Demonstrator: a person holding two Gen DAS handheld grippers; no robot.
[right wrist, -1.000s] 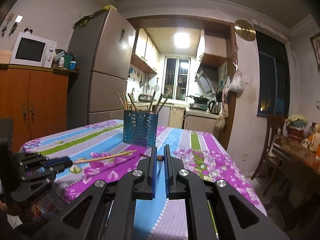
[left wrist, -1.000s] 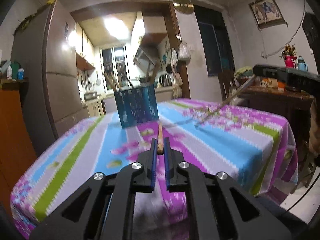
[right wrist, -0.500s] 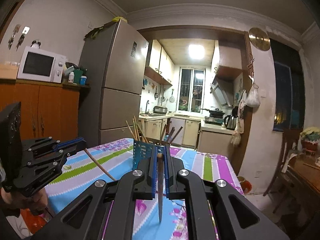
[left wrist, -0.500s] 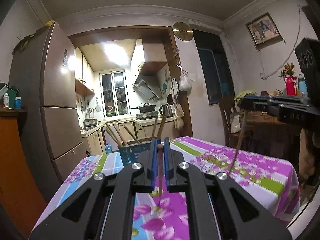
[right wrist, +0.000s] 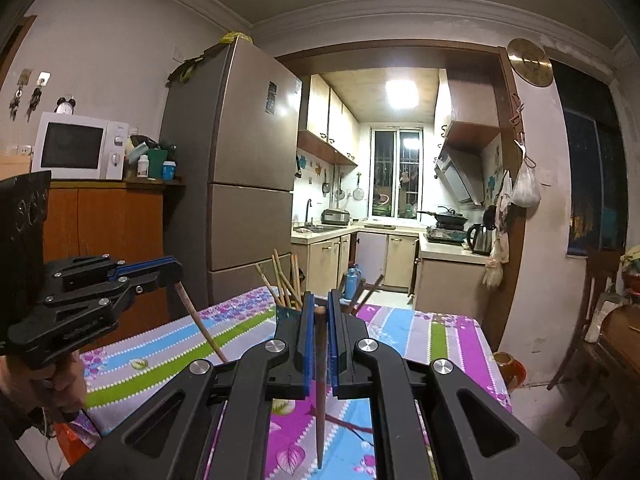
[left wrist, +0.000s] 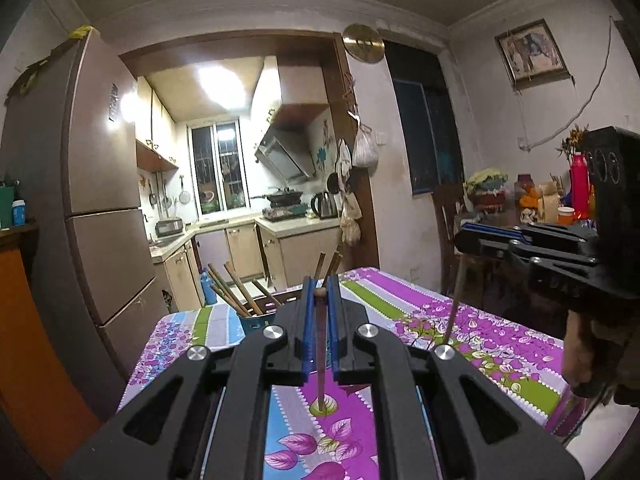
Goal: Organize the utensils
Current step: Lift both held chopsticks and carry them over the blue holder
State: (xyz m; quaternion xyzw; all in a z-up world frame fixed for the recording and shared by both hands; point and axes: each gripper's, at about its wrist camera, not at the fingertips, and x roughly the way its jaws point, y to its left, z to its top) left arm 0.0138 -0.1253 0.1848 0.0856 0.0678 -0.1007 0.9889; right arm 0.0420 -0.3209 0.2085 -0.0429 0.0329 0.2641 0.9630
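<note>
My left gripper [left wrist: 320,292] is shut on a wooden chopstick [left wrist: 321,360] that hangs point down above the table. My right gripper [right wrist: 319,308] is shut on another chopstick [right wrist: 320,392], also point down. A blue perforated utensil holder [left wrist: 256,316] with several chopsticks stands just beyond both grippers; it also shows in the right wrist view [right wrist: 288,312]. The right gripper appears at the right of the left wrist view [left wrist: 464,240] with its chopstick [left wrist: 454,304]; the left gripper appears at the left of the right wrist view [right wrist: 176,268] with its chopstick [right wrist: 200,320].
The table [left wrist: 460,320] wears a floral striped cloth. A fridge [right wrist: 240,184] and an orange cabinet [right wrist: 100,232] with a microwave [right wrist: 76,146] stand to the left. A chair [right wrist: 592,300] and a side table [left wrist: 532,216] with bottles stand to the right. The kitchen lies behind.
Both grippers have risen and tilted up, so each chopstick now hangs point down. They have moved closer to the blue holder, which sits lower in both views.
</note>
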